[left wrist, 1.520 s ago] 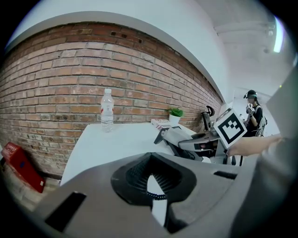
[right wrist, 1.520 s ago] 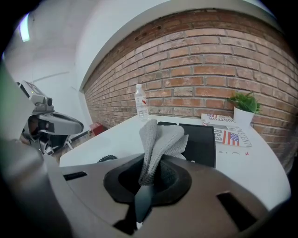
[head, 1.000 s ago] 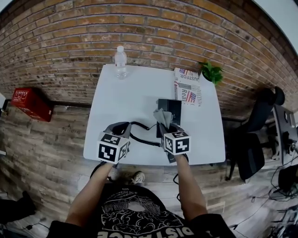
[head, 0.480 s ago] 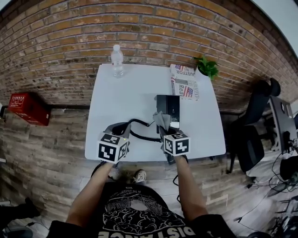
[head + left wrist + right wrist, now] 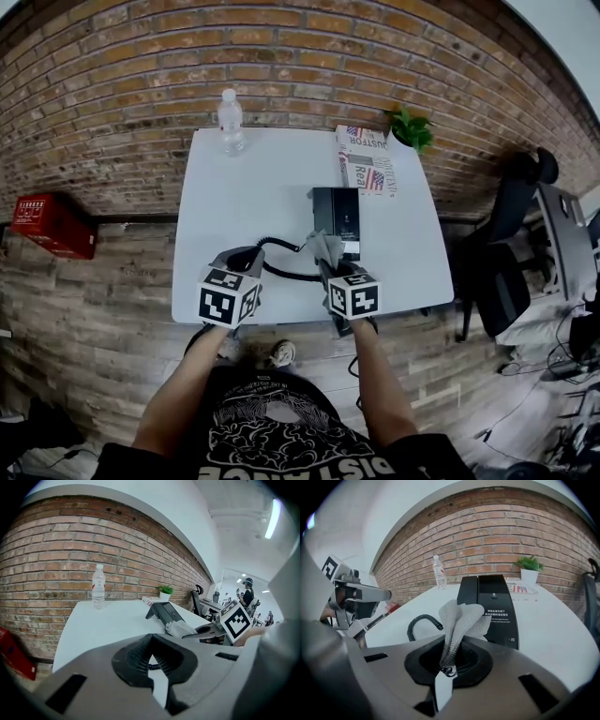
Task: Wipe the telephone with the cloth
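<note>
A black telephone (image 5: 337, 211) sits on the white table (image 5: 253, 187), right of centre, with its coiled cord (image 5: 281, 265) curling left towards my left gripper (image 5: 242, 260). My right gripper (image 5: 328, 267) is shut on a grey cloth (image 5: 325, 249), which stands up just in front of the telephone's near end. In the right gripper view the cloth (image 5: 461, 618) rises from the jaws before the telephone (image 5: 499, 606). In the left gripper view my left gripper (image 5: 151, 663) has its jaws together, and a bit of cord shows in the slit. I cannot make out the handset.
A water bottle (image 5: 230, 122) stands at the table's far left by the brick wall. A newspaper (image 5: 364, 159) and a potted plant (image 5: 410, 128) are at the far right. An office chair (image 5: 511, 244) stands to the right, and a red box (image 5: 52, 225) lies on the floor at left.
The head view has shifted a little. Both grippers stay near the table's front edge, the right one still holding the cloth just short of the telephone.
</note>
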